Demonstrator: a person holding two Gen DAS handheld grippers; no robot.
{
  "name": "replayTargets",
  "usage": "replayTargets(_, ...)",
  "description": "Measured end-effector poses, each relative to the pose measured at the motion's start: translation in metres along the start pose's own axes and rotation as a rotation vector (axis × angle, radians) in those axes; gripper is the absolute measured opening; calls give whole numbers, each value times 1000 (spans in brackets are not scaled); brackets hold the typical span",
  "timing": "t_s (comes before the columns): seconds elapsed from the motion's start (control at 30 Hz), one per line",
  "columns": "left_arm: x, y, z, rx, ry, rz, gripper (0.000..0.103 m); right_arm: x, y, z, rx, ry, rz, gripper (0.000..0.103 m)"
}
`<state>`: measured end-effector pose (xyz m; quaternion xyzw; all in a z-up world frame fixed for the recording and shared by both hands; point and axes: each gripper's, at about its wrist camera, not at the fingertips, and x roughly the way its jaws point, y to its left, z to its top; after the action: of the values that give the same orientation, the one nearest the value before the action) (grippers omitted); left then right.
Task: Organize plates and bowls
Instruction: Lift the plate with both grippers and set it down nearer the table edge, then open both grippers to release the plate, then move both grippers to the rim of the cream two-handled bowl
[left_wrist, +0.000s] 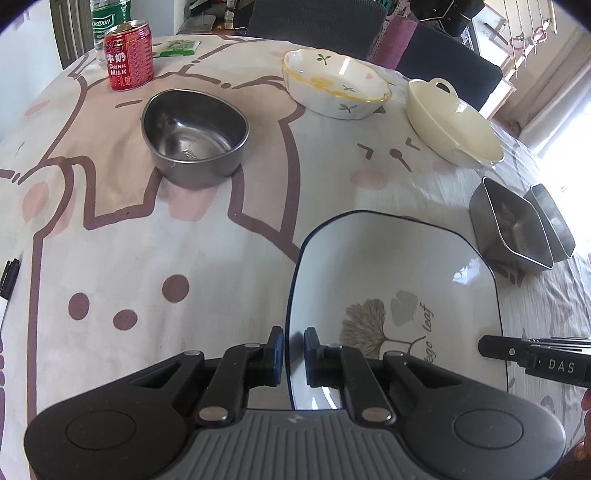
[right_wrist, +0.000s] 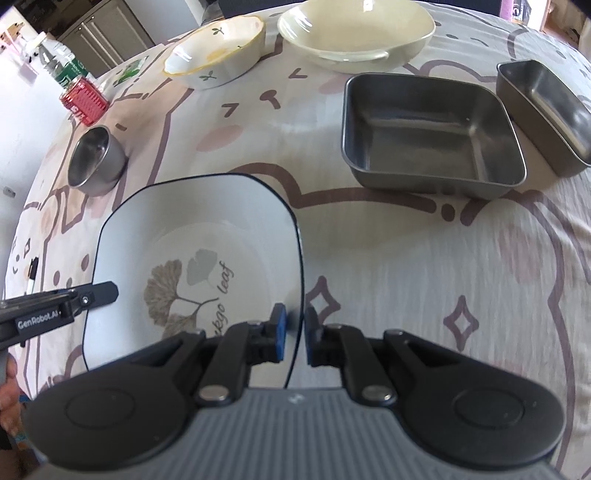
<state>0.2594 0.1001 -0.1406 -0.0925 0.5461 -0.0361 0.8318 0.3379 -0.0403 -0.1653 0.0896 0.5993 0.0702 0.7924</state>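
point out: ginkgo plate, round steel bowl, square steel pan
ginkgo plate (right_wrist: 192, 229): right wrist view, bare white inner surface.
round steel bowl (left_wrist: 192, 140): left wrist view, inner floor.
square steel pan (right_wrist: 424, 147): right wrist view, inner floor.

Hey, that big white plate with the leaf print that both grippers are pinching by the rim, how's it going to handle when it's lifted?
The white plate looks like glazed ceramic, so probably stiff, fairly heavy and breakable. Its glossy surface shows window glare, so it may slip in the thin rim grips of the left gripper and right gripper. Held at opposite edges, it could tilt if one side rises first.

Glossy ceramic plate (left_wrist: 388, 266), matt cloth (left_wrist: 147, 258)
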Motion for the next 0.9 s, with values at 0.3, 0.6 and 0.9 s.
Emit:
replayTargets(0.3,-7,-6,-7,35,20,6,43,-4,-5,-7,-13,25,-12,40)
replayTargets(0.6,-26,-5,-12,53,-25,2,97,-26,-3,-24,-70,-37,-18,88)
replayTargets(0.9,-64,-6,-8,77,-157,-20,103,-79,-16,-30,-68,-225,15,103)
